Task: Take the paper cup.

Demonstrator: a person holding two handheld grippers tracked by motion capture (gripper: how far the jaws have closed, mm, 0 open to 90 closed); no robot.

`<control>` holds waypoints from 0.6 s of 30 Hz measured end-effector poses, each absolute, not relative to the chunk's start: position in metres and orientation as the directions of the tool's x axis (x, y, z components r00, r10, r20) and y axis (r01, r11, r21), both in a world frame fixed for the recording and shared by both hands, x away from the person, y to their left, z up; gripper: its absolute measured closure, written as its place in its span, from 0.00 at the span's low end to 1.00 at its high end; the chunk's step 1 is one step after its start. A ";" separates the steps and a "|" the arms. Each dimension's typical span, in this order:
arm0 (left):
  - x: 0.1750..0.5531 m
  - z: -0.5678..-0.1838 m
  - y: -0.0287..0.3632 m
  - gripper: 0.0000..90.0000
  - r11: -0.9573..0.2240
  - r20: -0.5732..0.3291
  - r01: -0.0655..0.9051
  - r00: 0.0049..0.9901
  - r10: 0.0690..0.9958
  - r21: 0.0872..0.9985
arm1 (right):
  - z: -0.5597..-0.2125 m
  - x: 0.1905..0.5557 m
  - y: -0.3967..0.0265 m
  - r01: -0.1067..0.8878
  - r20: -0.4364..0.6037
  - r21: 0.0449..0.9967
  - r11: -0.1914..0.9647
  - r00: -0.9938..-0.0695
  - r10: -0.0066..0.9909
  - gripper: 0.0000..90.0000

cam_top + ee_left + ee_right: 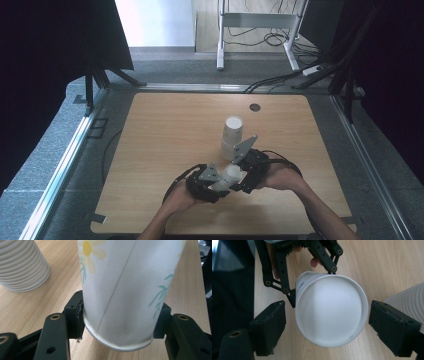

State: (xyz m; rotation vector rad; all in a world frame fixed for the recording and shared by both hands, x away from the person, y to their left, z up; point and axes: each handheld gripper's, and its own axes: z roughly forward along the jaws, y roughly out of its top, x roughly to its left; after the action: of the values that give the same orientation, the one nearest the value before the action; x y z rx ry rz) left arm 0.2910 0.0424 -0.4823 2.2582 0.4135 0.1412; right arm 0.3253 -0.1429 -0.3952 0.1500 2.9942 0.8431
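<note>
A white paper cup (125,290) printed with yellow flowers lies tilted between the two grippers, just above the wooden table (165,130). My left gripper (120,320) is shut on the cup near its base, one pad on each side. In the right gripper view the cup's open mouth (330,310) faces the camera. My right gripper (327,325) stands open around the rim, with a gap between each pad (270,325) and the cup. In the high view the cup (231,175) sits between the left gripper (220,186) and the right gripper (245,172).
A stack of white paper cups (232,137) stands mouth down on the table just beyond the grippers, close to the right gripper's side (409,300). A small round grommet (255,107) sits near the table's far edge. Metal rails run along both sides.
</note>
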 end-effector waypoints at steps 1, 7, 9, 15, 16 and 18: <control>0.292 -0.482 0.043 0.47 -0.629 -0.023 0.235 0.945 0.327 0.741 | -0.396 0.325 -0.140 0.078 -0.003 0.507 0.858 -0.996 0.092 0.19; 0.292 -0.480 0.043 0.47 -0.647 -0.018 0.222 0.952 0.306 0.730 | -0.400 0.327 -0.127 0.041 -0.012 0.431 0.901 -0.999 0.051 0.26; 0.292 -0.480 0.042 0.47 -0.648 -0.021 0.223 0.953 0.304 0.728 | -0.402 0.328 -0.123 0.025 -0.015 0.414 0.910 -0.999 0.034 0.28; 0.292 -0.482 0.041 0.47 -0.658 -0.025 0.224 0.955 0.297 0.719 | -0.404 0.327 -0.116 0.003 -0.002 0.383 0.924 -1.000 0.005 0.36; 0.292 -0.482 0.041 0.47 -0.660 -0.026 0.226 0.954 0.298 0.717 | -0.404 0.327 -0.115 -0.003 0.000 0.374 0.928 -1.000 -0.003 0.37; 0.292 -0.483 0.040 0.47 -0.667 -0.020 0.221 0.955 0.296 0.712 | -0.404 0.327 -0.115 -0.004 0.001 0.369 0.930 -1.000 -0.005 0.38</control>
State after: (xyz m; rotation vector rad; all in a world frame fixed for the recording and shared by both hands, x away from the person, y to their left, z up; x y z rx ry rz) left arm 0.2917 0.0401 -0.4828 2.3249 0.3615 0.1242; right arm 0.3267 -0.1150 -0.4039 -0.0077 3.0881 0.5901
